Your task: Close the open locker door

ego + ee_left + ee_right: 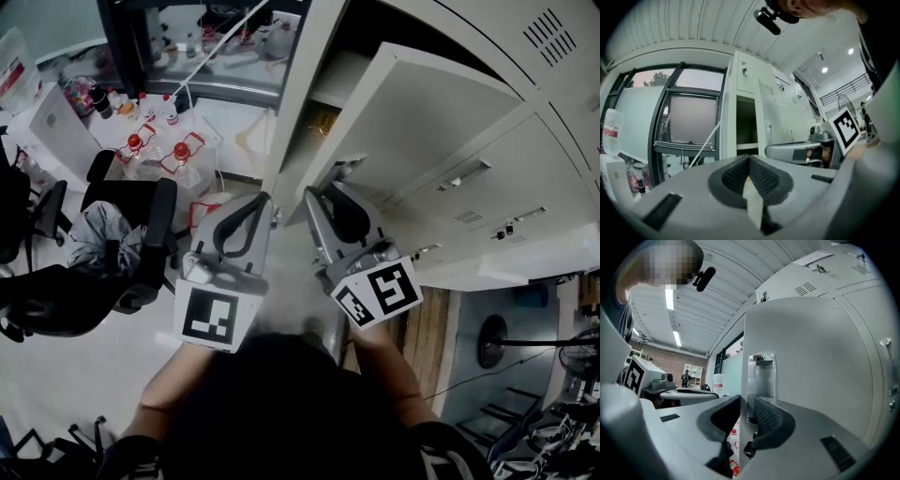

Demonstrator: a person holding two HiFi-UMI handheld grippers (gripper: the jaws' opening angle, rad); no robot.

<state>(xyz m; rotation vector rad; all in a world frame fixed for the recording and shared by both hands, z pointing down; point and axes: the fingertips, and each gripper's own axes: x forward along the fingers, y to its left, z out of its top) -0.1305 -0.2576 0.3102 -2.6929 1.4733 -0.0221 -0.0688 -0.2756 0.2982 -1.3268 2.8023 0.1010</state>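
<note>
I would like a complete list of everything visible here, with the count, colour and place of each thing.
locker door: one, pale grey, open, upper middle
lockers: one bank, pale grey, right of the open door
window: one, dark frame, left of the lockers
office chairs: at least two, black, left side
bottles: two, red caps, upper left below the window
left gripper: one, grey, shut, holding nothing
right gripper: one, grey, shut on the locker door's edge

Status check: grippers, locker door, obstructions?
Left gripper shut, empty, near the locker frame. Right gripper clamped on the free edge of the locker door. Door open. Nothing else seen in the swing path.
</note>
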